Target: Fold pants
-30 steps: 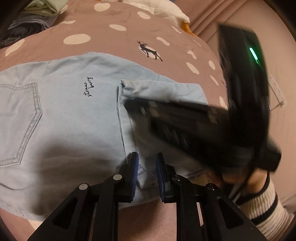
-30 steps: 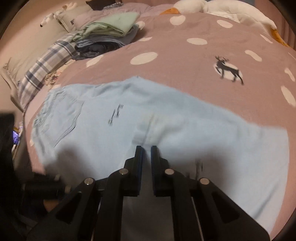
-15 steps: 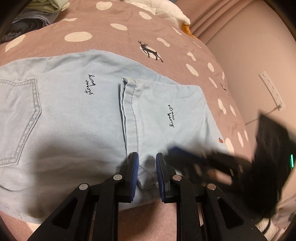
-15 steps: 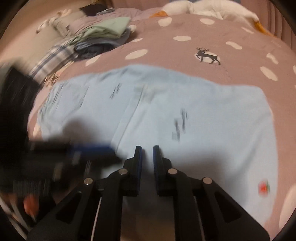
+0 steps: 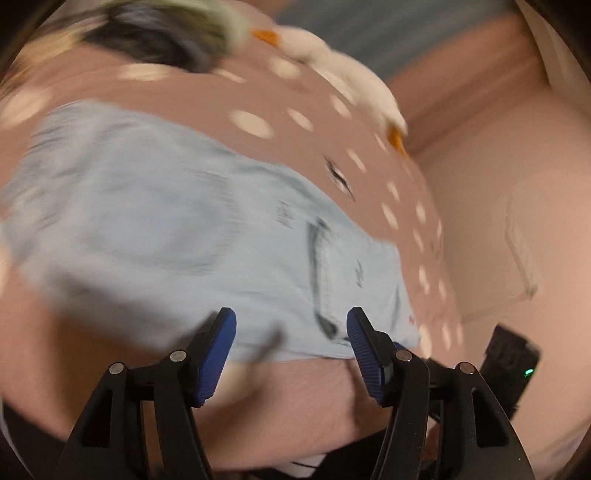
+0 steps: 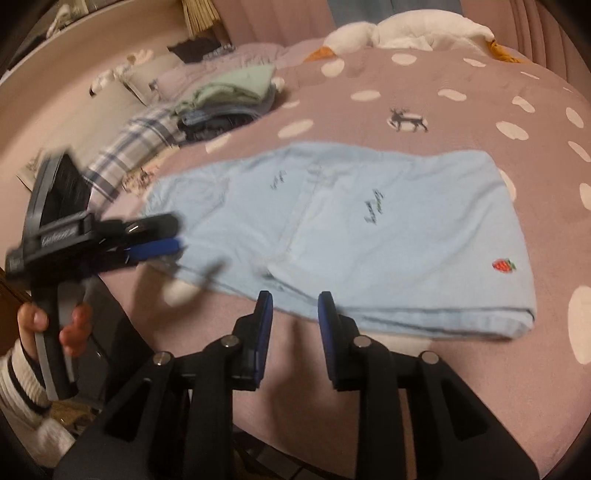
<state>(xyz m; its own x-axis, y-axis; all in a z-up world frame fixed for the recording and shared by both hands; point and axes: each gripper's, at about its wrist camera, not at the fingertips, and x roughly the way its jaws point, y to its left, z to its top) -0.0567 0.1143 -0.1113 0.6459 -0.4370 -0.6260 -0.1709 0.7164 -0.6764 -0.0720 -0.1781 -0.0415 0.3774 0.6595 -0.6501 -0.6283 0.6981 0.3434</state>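
- On a mauve bedspread (image 6: 461,74) dotted with cream spots lie the light blue pants (image 6: 369,221), folded over on themselves into a broad flat rectangle.
- Across their middle runs a leg hem — one layer ends there on top of another. Small dark script is printed on each side of that line, and a tiny red strawberry (image 6: 504,265) sits near the right-hand edge.
- At the near edge of the bed, the right gripper (image 6: 294,310) hovers just short of the pants, its blue-padded jaws parted by a moderate gap with nothing between them.
- To the left in the right wrist view, the left gripper (image 6: 159,240) is held sideways, blurred, beside the near left corner of the pants. A hand (image 6: 51,325) in a cream sleeve with dark stripes grips its handle.
- From the left wrist view, heavily blurred, the left gripper's jaws stand wide apart and empty, near the front edge of the pants (image 5: 184,229). Whether they touch the fabric I cannot tell.
- Farther back on the bed sits a stack of folded clothes (image 6: 229,99), pale green on top of darker items, next to a plaid cloth (image 6: 136,144).
- Along the far side lies a white plush toy (image 6: 406,29) with orange parts — and a dark deer print (image 6: 408,120) marks the bedspread beyond the pants.
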